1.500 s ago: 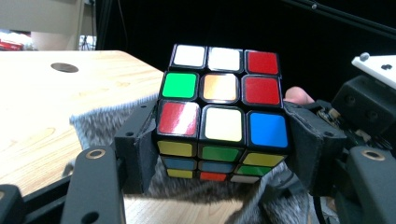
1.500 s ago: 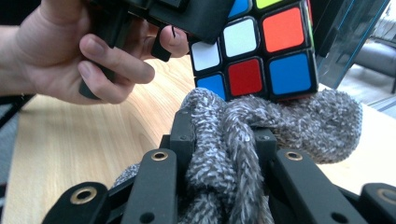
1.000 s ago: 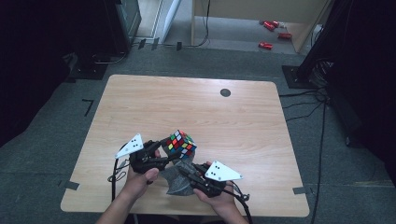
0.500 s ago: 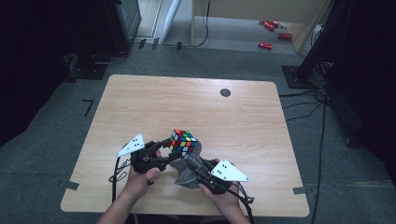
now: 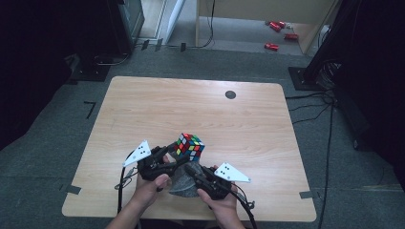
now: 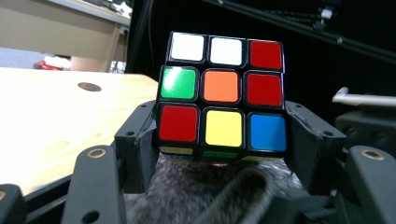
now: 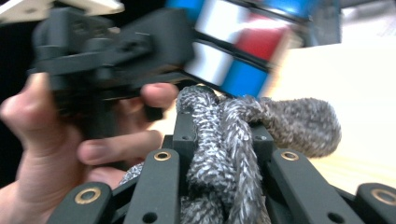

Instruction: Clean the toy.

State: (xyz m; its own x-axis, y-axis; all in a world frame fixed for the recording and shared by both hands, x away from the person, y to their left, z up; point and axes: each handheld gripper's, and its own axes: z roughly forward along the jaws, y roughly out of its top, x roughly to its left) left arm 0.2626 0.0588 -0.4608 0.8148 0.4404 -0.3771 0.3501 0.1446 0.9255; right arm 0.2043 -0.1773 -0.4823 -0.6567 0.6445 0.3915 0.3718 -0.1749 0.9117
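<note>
Cube (image 6: pixel 221 95) clamped in left gripper (image 5: pixel 168 153), directly above grey cloth (image 7: pixel 233 140) pinched in right gripper (image 5: pixel 193 172).

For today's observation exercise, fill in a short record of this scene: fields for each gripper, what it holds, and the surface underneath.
left gripper: shut on the puzzle cube, jaws pressing its two sides
puzzle cube: lifted above the grey cloth, stickers mixed
right gripper: shut on the grey cloth, bunched between its jaws
surface: wooden table
other: dark round spot near the table's far edge
</note>
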